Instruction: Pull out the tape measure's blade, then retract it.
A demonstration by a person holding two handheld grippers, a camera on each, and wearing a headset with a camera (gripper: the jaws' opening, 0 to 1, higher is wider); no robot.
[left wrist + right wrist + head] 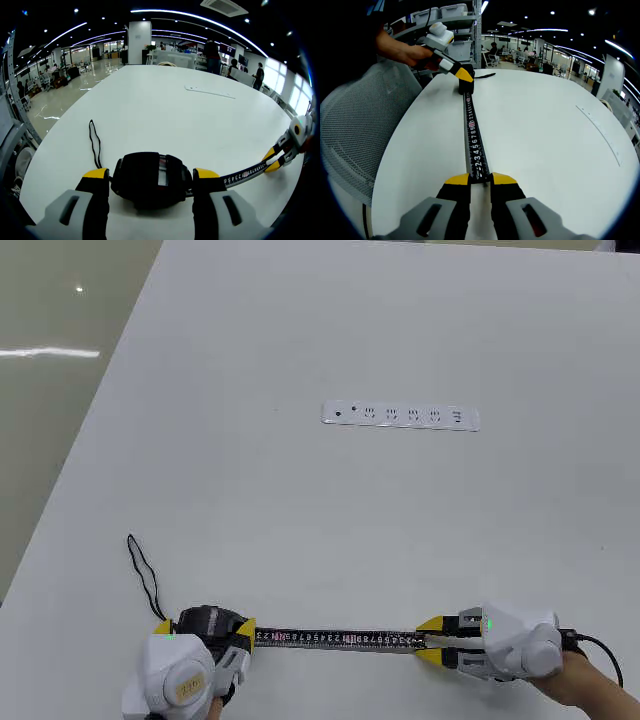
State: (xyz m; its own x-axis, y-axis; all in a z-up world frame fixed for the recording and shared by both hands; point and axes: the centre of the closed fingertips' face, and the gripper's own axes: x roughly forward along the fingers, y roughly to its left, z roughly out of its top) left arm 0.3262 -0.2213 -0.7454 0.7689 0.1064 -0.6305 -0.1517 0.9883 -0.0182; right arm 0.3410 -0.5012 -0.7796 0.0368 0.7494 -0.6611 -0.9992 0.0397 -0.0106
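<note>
The black tape measure case (151, 179) lies on the white table between the yellow-tipped jaws of my left gripper (151, 175), which is shut on it. In the head view the case (208, 624) sits at the near left, held by the left gripper (205, 630). Its dark blade (338, 639) is drawn out to the right along the table's near edge. My right gripper (431, 639) is shut on the blade's end. Along the right gripper view the blade (472, 140) runs from the right gripper (480, 178) to the case (466, 84).
A white power strip (400, 416) lies on the table (330, 330) past the middle. The tape's black wrist cord (143, 570) trails away from the case on the left. A grey mesh chair back (365, 135) stands beside the table in the right gripper view.
</note>
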